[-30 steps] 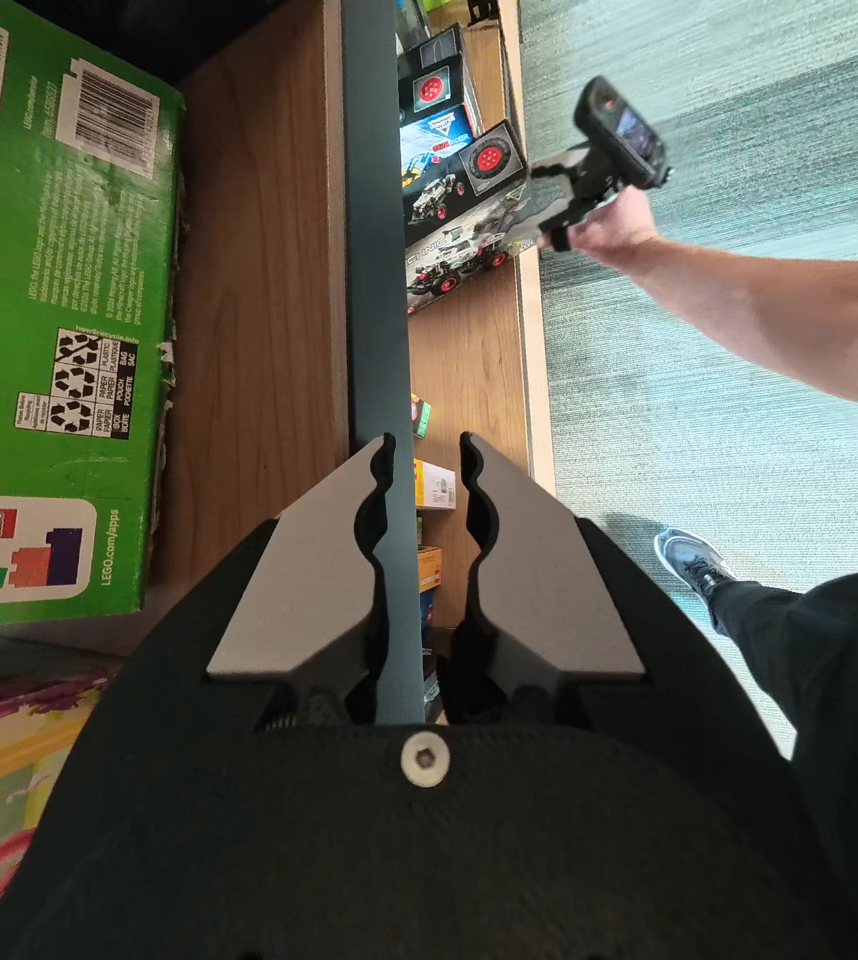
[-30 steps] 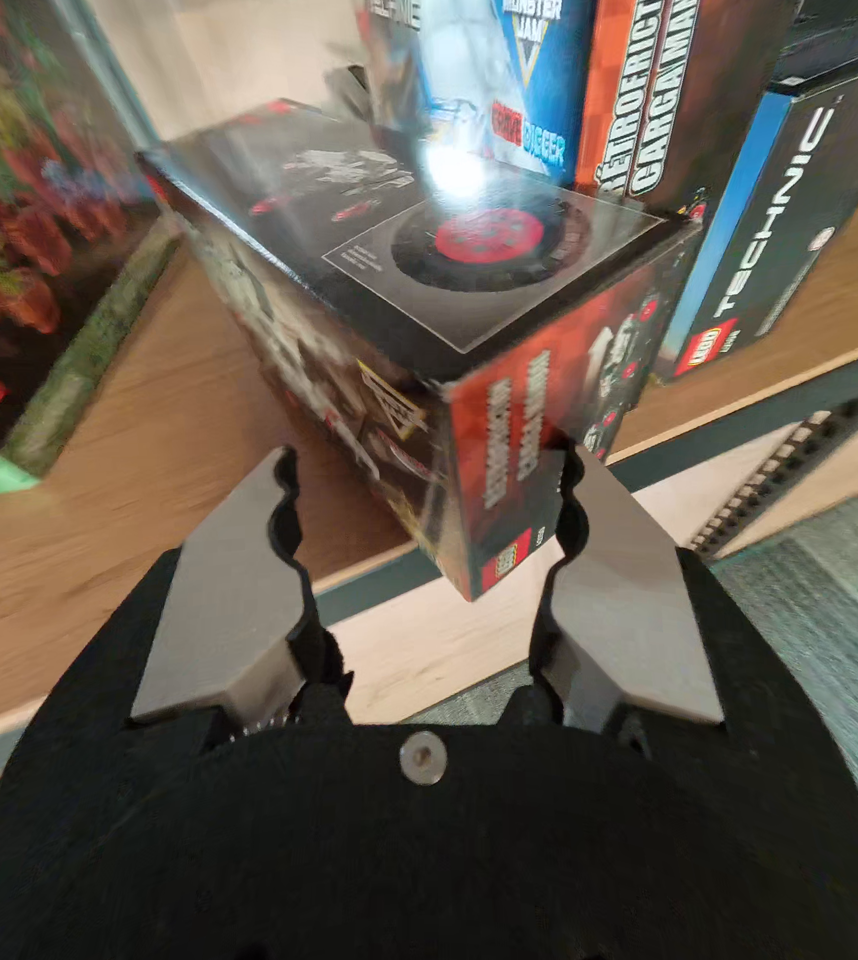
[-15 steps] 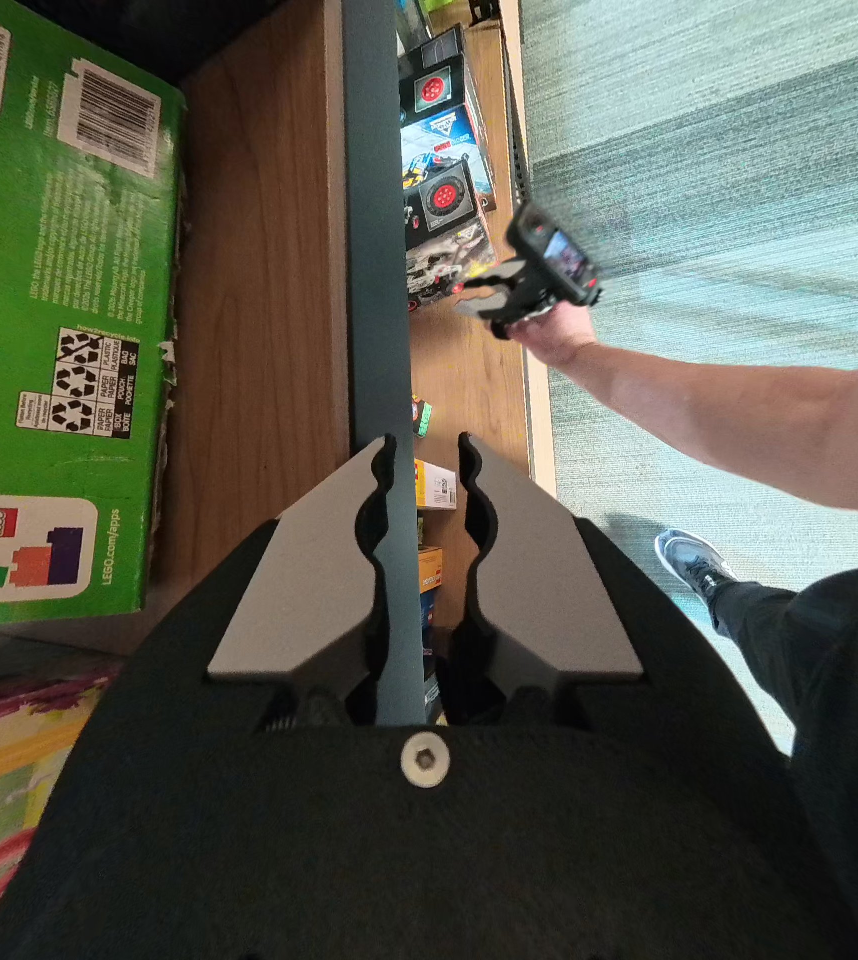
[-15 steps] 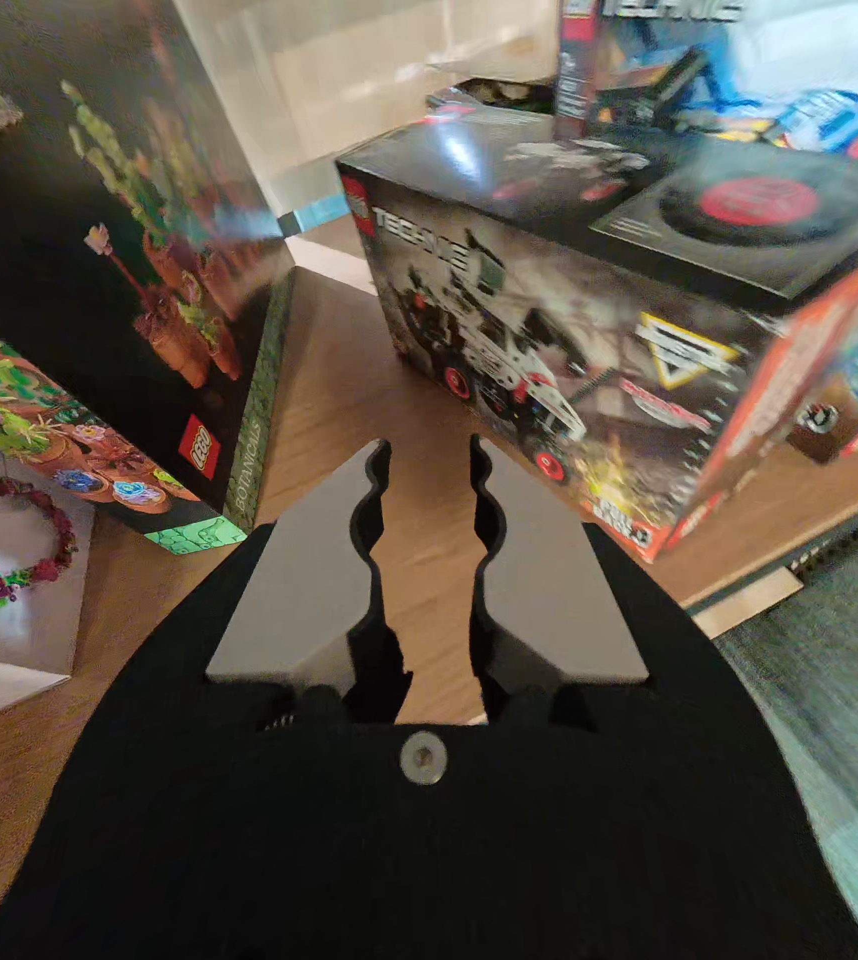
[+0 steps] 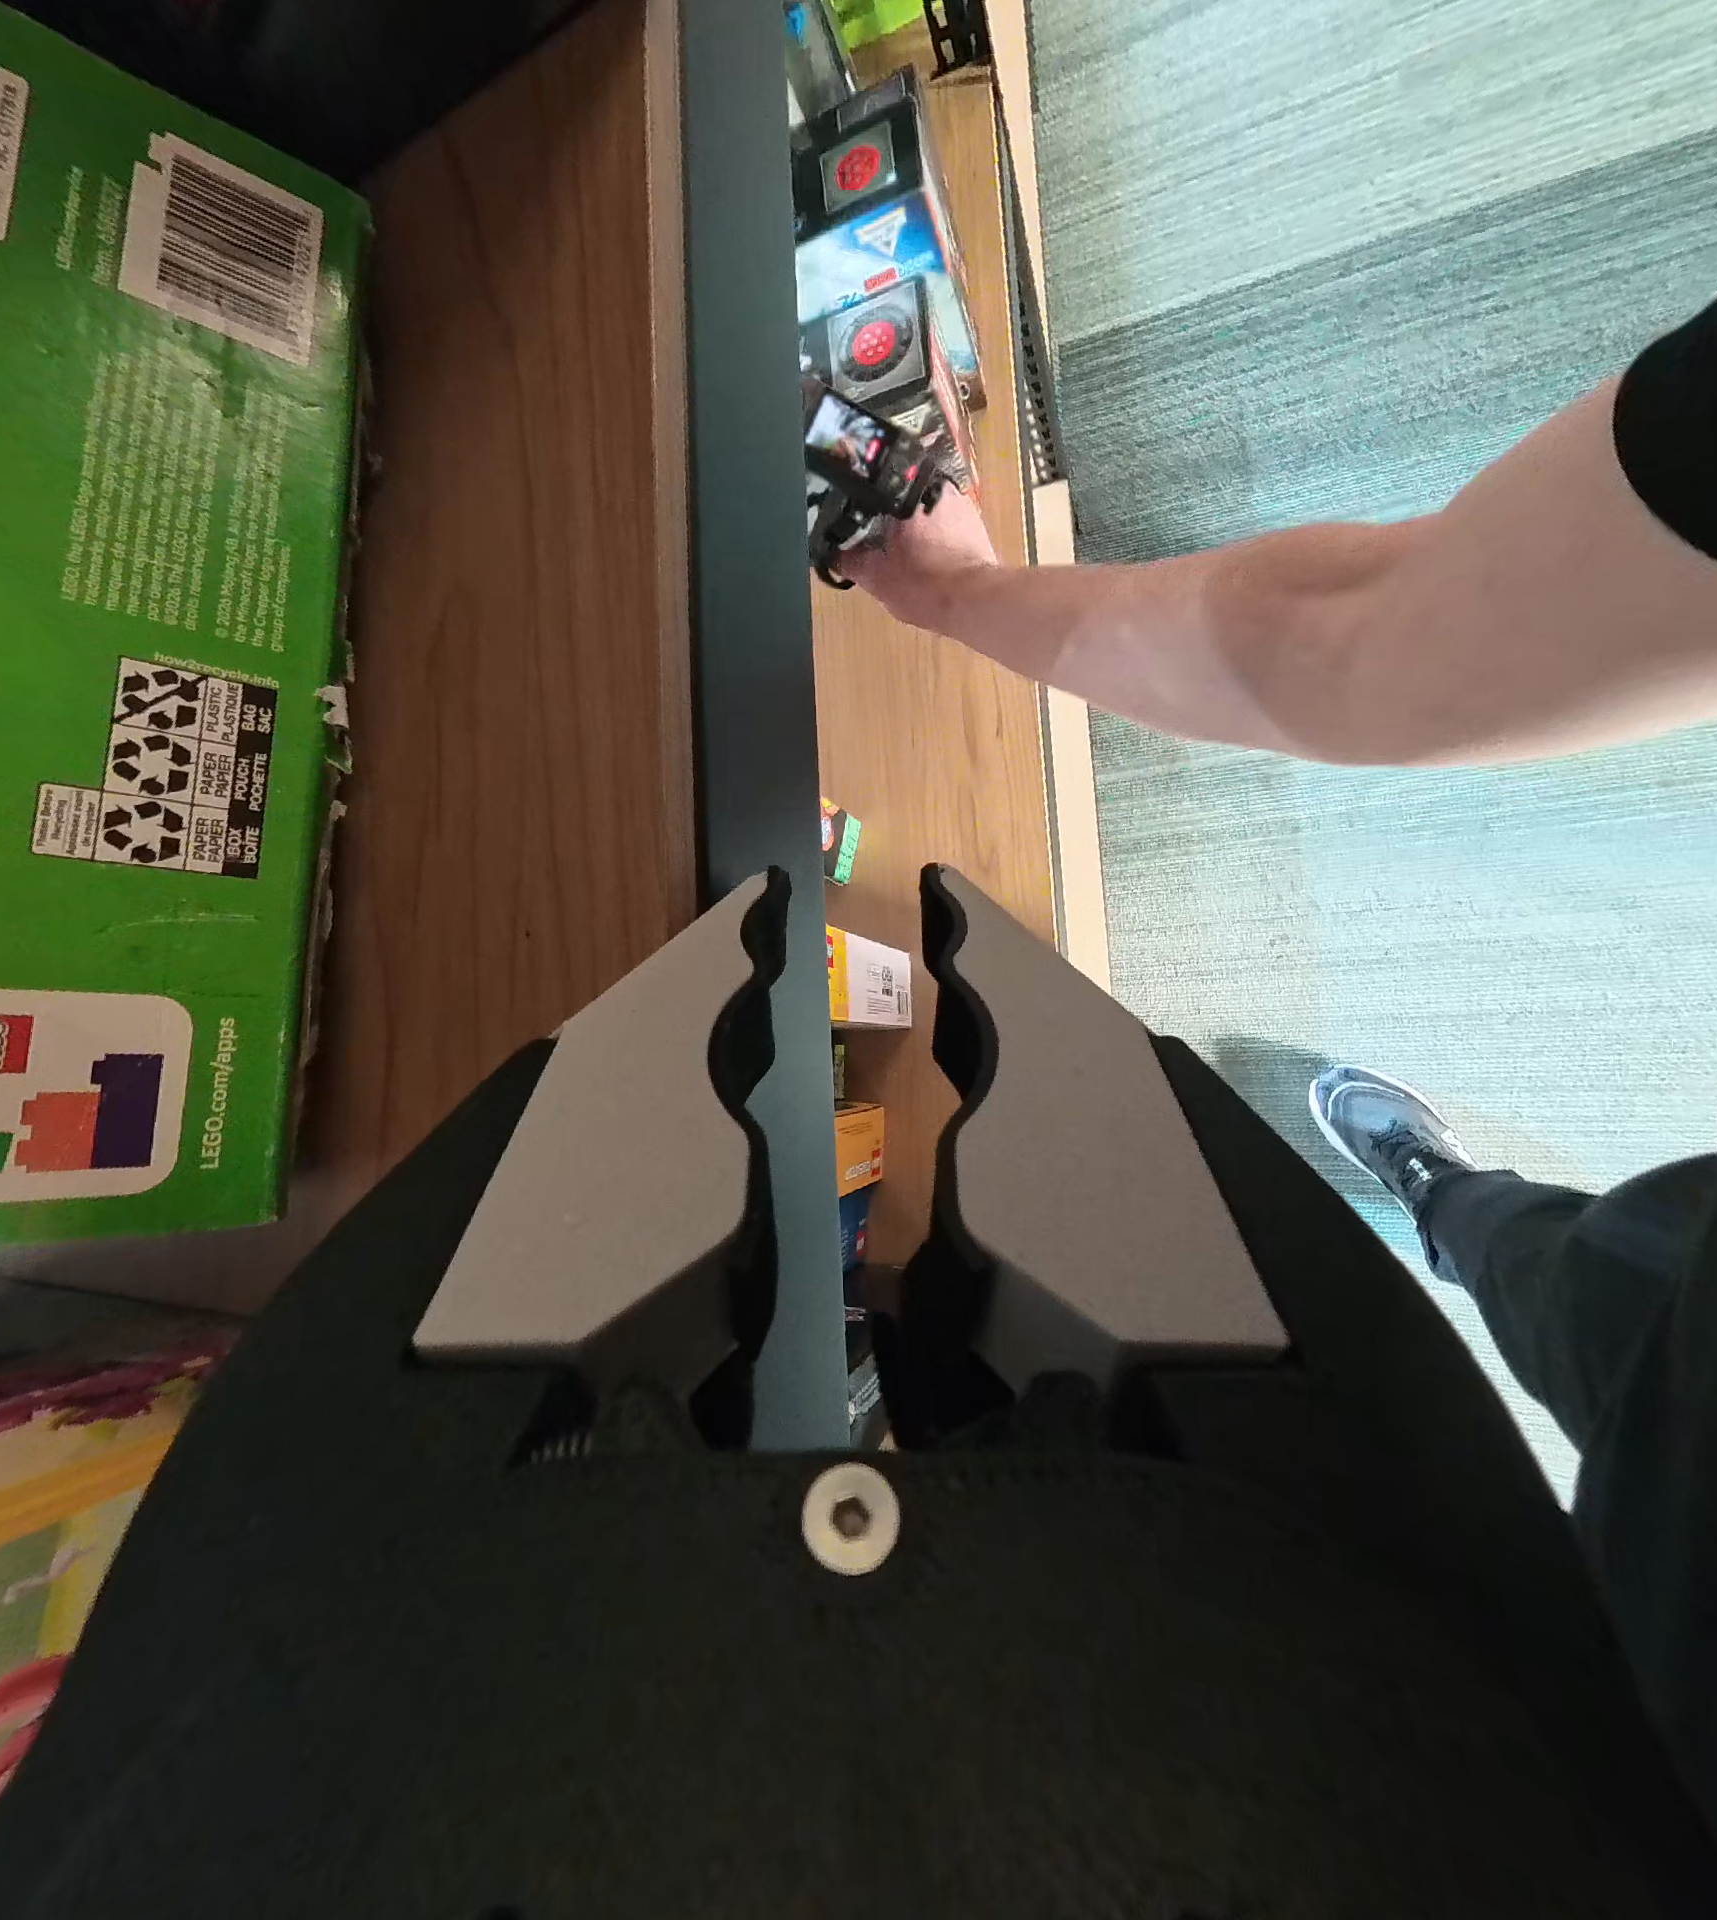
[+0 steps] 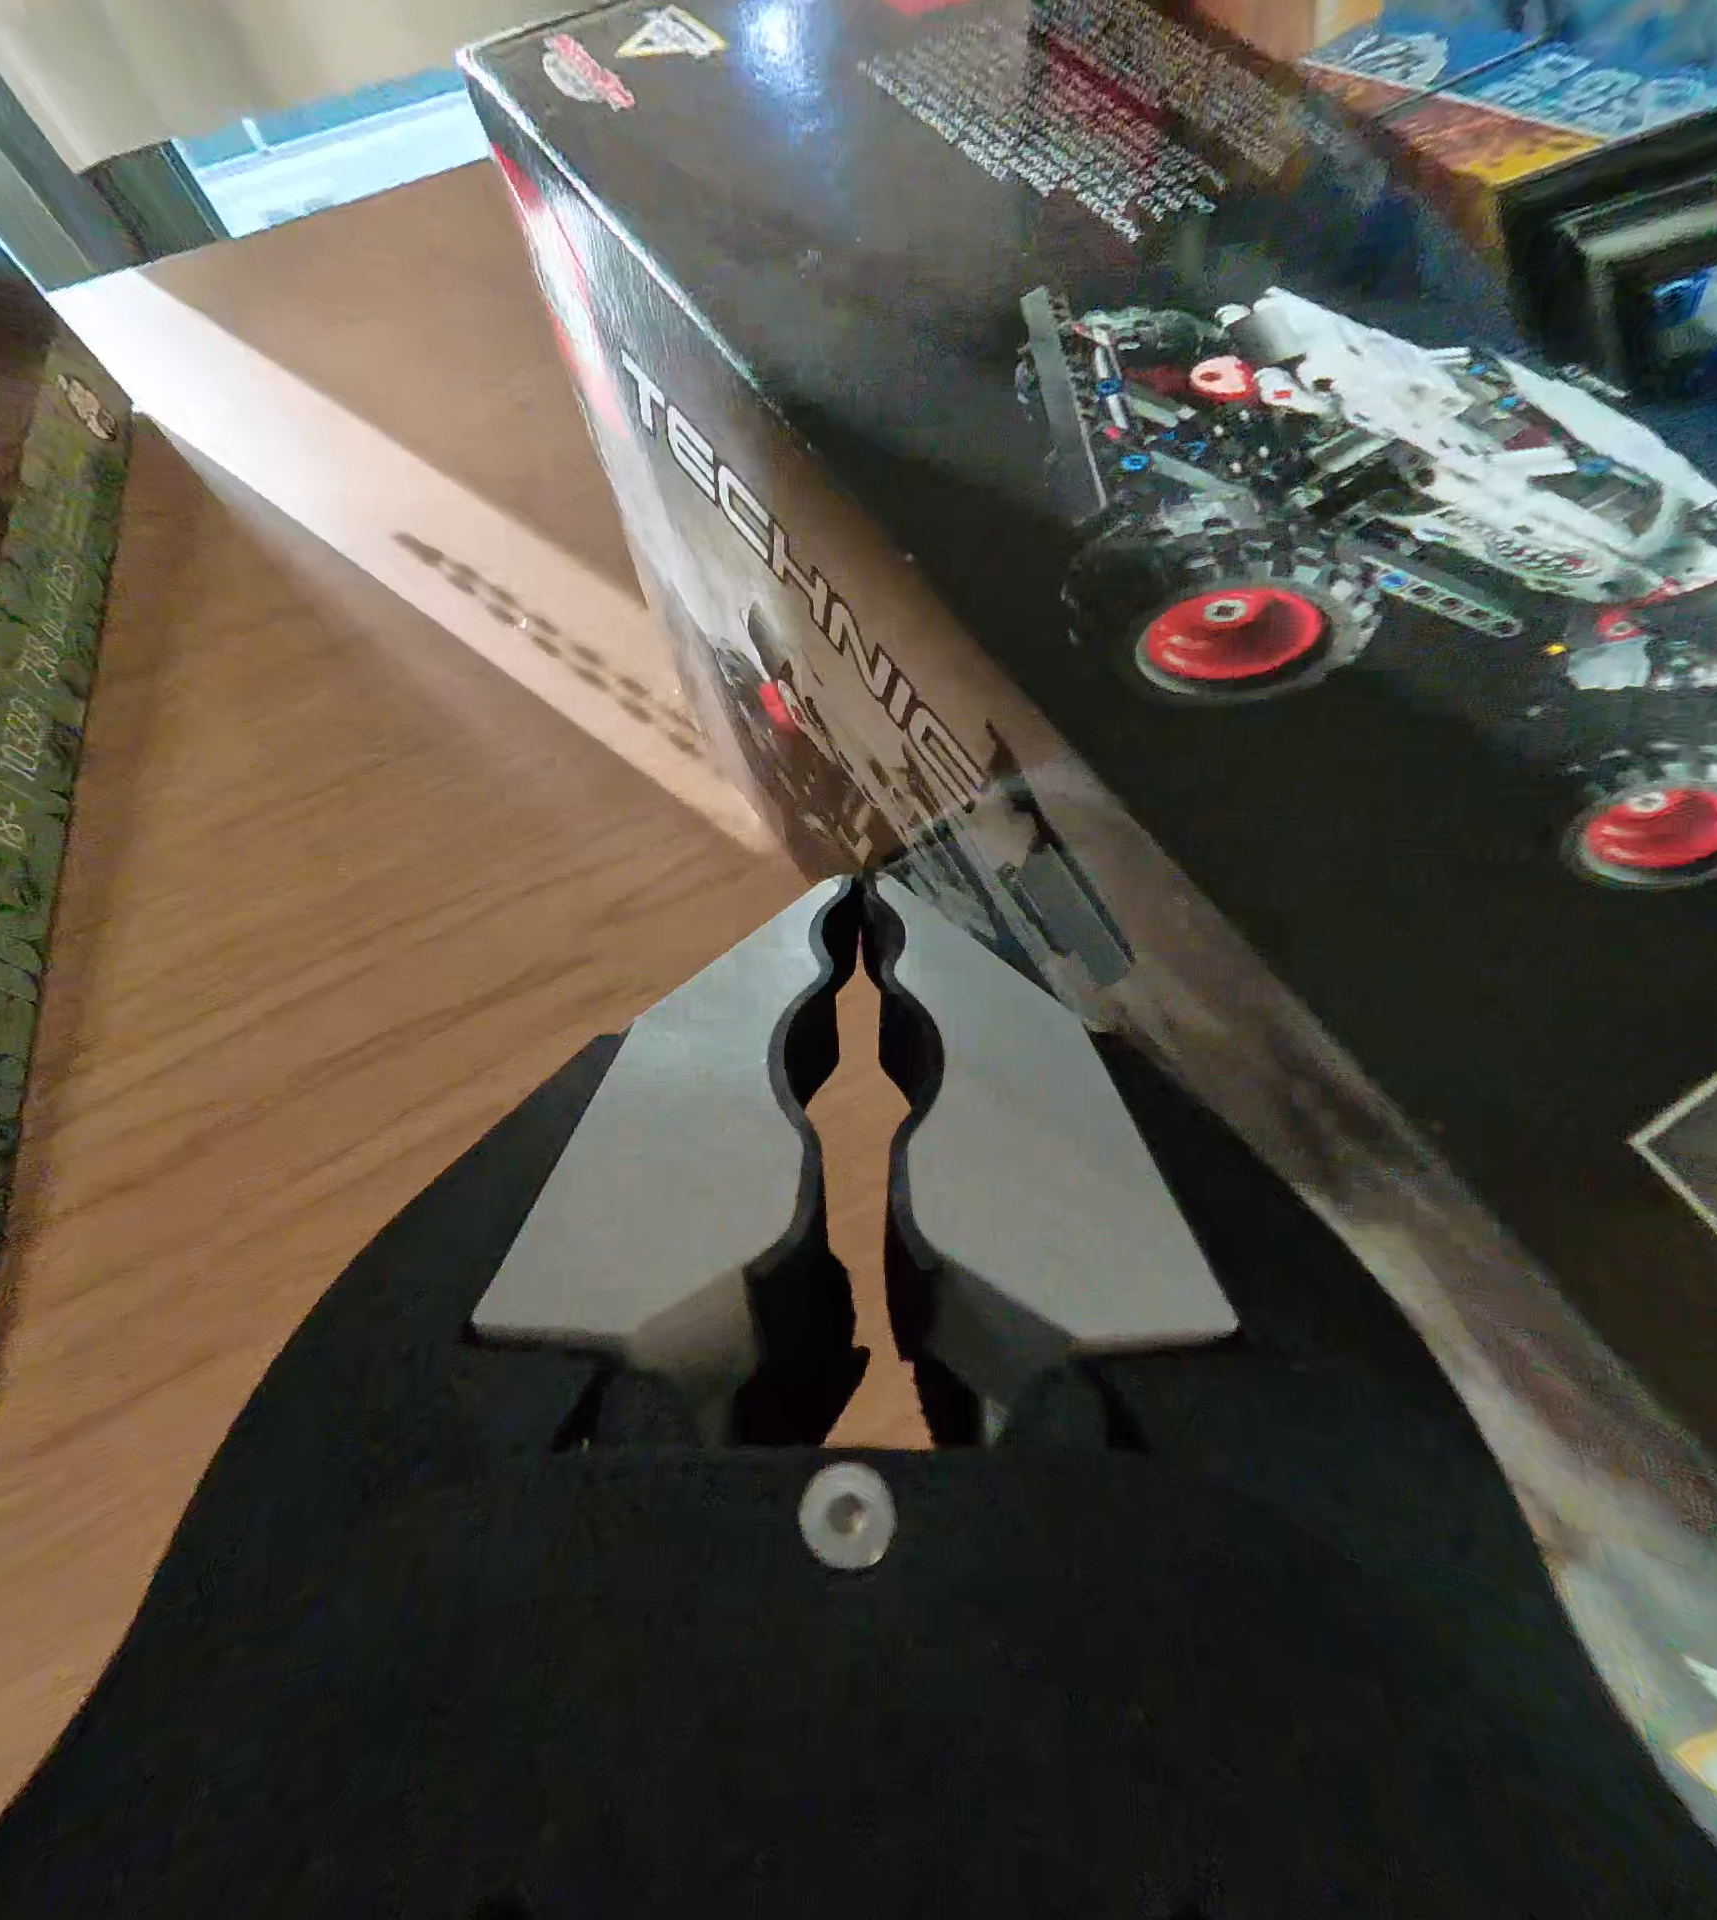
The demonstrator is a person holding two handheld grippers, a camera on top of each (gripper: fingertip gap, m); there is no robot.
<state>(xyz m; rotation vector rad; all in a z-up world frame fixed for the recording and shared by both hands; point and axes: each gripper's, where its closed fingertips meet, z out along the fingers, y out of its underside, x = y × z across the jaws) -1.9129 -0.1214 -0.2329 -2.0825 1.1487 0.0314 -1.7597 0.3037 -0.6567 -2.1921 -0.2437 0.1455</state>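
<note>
In the right wrist view my right gripper (image 6: 856, 896) is shut with nothing between its fingertips. The tips rest at the lower near corner of a black toy-truck box (image 6: 1249, 520) that stands tilted on a wooden shelf (image 6: 314, 935). The right gripper also shows in the left wrist view (image 5: 859, 468), held in a hand beside the same box (image 5: 875, 343). My left gripper (image 5: 854, 878) is partly open and holds nothing. It points down past the dark front edge of a shelf (image 5: 745, 520), with a green toy box (image 5: 106, 623) to its left.
A dark box with plant pictures (image 6: 2, 727) stands left of the right gripper, and blue boxes (image 6: 1612, 94) stand behind the truck box. Small yellow and white boxes (image 5: 869, 992) lie on the lower shelf. A person's arm (image 5: 1353, 644) and shoe (image 5: 1394, 1132) are over teal carpet (image 5: 1456, 260).
My right gripper went from wide open at the truck box's right end to shut on air, moving round to its left front corner. My left gripper has not moved.
</note>
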